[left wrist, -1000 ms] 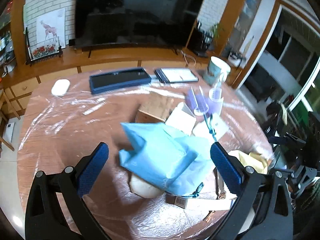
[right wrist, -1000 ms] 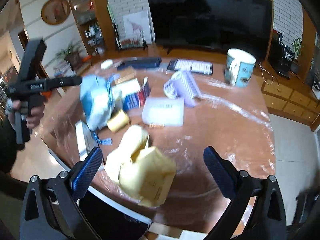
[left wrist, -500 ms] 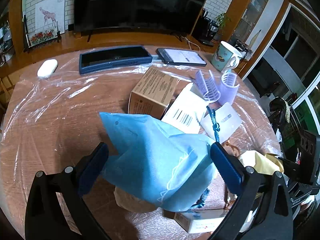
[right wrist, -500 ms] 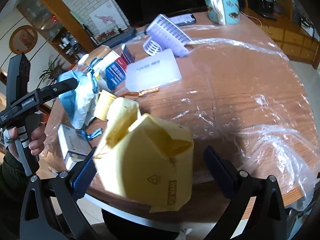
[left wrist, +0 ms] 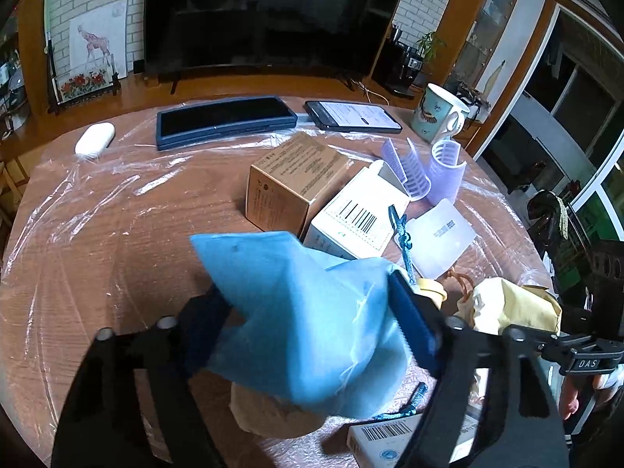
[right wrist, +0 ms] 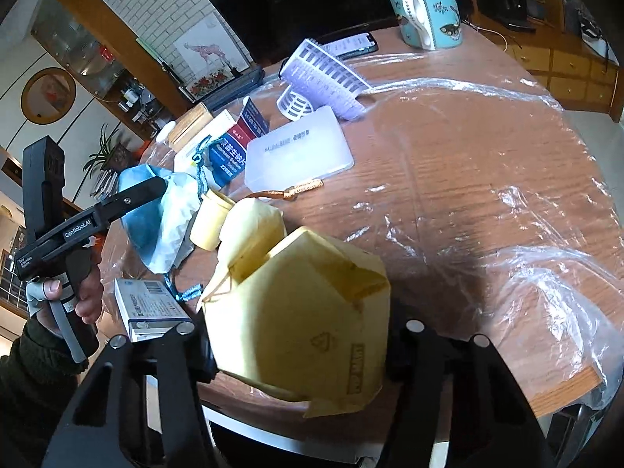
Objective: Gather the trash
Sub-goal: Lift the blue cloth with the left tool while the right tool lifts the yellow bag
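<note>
Both sets of jaws have just closed since the earlier frames. On the plastic-covered worktop (right wrist: pixel 487 148), the right hand-held gripper (right wrist: pixel 300 347) is clamped on the yellow paper bag (right wrist: pixel 304 312) near its edge; the left hand-held gripper (left wrist: pixel 308 312) pinches the blue cloth bag (left wrist: pixel 308 312) beside the boxes.

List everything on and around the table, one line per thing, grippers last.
blue bag: 1, light blue, near table edge, between left jaws
yellow paper bag: 1, yellow, near edge, between right jaws
cardboard box: 1, brown, table centre
white box: 1, white, beside cardboard box
purple racks: 2, lilac, near mug
mug: 1, teal and white, far side
tablet: 1, dark blue, far side
phone: 1, black, beside tablet
television: 1, black, behind table
left gripper: 1, black, blue pads, just closed on blue bag
right gripper: 1, black, just closed on yellow paper bag
</note>
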Available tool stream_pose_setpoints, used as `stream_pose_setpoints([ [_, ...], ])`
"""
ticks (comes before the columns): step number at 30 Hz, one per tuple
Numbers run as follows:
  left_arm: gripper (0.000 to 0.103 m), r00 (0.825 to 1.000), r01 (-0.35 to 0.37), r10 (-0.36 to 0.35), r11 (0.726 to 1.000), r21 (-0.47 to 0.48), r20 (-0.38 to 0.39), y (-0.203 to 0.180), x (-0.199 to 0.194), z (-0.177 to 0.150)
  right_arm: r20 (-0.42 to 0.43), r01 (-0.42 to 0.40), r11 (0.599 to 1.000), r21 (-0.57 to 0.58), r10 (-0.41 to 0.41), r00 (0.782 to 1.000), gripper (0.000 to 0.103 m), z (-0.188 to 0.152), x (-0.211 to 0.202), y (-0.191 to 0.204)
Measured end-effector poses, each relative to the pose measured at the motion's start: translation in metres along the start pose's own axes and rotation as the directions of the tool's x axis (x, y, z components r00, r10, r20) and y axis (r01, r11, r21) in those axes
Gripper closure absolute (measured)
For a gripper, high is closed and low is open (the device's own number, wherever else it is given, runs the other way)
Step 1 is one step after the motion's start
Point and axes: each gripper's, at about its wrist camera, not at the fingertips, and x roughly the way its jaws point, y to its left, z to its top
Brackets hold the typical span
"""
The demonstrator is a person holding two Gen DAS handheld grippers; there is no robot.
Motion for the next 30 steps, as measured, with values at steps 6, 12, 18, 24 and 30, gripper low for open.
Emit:
stream_pose_setpoints([
  [6,0.044,1.0,0.015,-0.015,1.0,-0.022,0.012,0.004,-0.006,0.001,0.026,0.004,1.0,-0.024,-0.003,1.0,0.047,0.011,-0.004,0.003],
  [12,0.051,0.999,0.024,-0.023,0.999,-0.032,0.025,0.005,-0.011,0.0,0.046,0.002,0.998,-0.055,0.0,0.999,0.048,0.019,-0.007,0.01],
  [18,0.064,0.998,0.038,-0.036,0.998,-0.041,0.047,0.005,-0.021,0.002,0.075,0.0,0.997,-0.073,0.005,0.997,0.048,0.029,-0.012,0.013],
  [24,0.066,0.998,0.049,-0.046,0.997,-0.054,0.049,0.008,-0.025,0.001,0.077,-0.003,0.996,-0.089,0.01,0.997,0.048,0.032,-0.011,0.017],
  [30,0.067,0.995,0.053,-0.047,0.996,-0.075,0.083,0.008,-0.037,0.002,0.106,-0.011,0.995,-0.101,0.022,0.994,0.048,0.035,-0.019,0.021],
])
